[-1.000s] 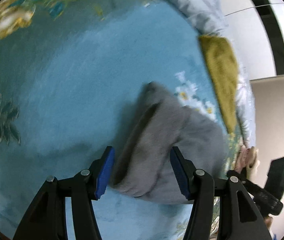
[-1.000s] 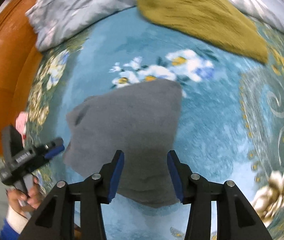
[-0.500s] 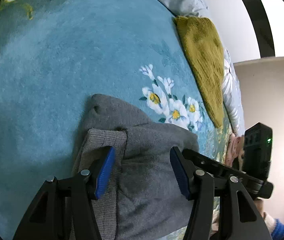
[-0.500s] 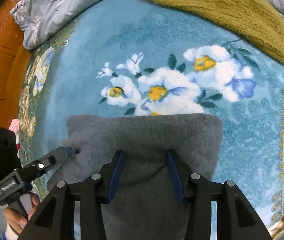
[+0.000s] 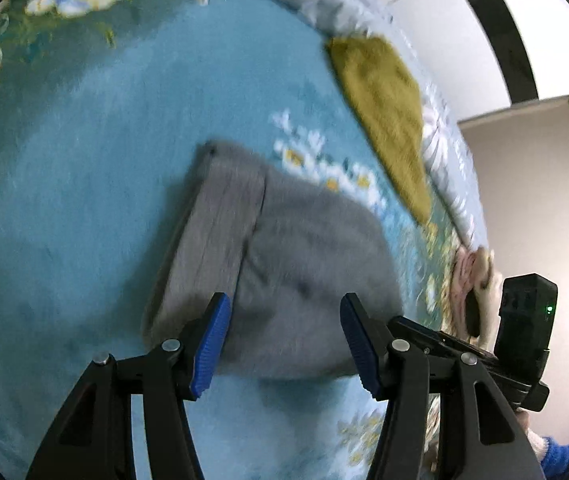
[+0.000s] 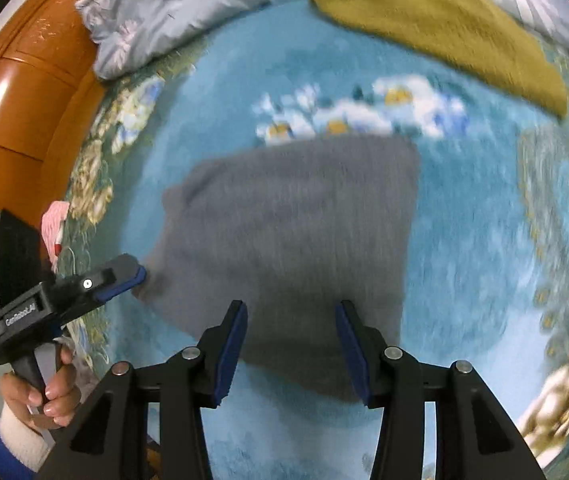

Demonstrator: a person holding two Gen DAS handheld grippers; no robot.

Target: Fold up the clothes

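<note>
A folded grey garment [image 5: 284, 248] lies flat on the teal floral blanket [image 5: 84, 160]; it also shows in the right wrist view [image 6: 292, 224]. My left gripper [image 5: 284, 344] is open and empty, hovering just above the garment's near edge. My right gripper [image 6: 290, 344] is open and empty above the garment's near edge on its side. The left gripper shows in the right wrist view [image 6: 84, 284] at the garment's left corner. The right gripper's body shows in the left wrist view [image 5: 524, 332].
An olive-yellow garment [image 6: 436, 12] lies at the far edge of the blanket [image 6: 464, 240], and shows in the left wrist view [image 5: 384, 112]. A pale blue quilt [image 6: 172, 12] is bunched behind it. An orange wooden headboard [image 6: 12, 112] stands at the left.
Both grippers have pulled back and up from the grey garment, which now lies further away and whole in view. Both stay open.
</note>
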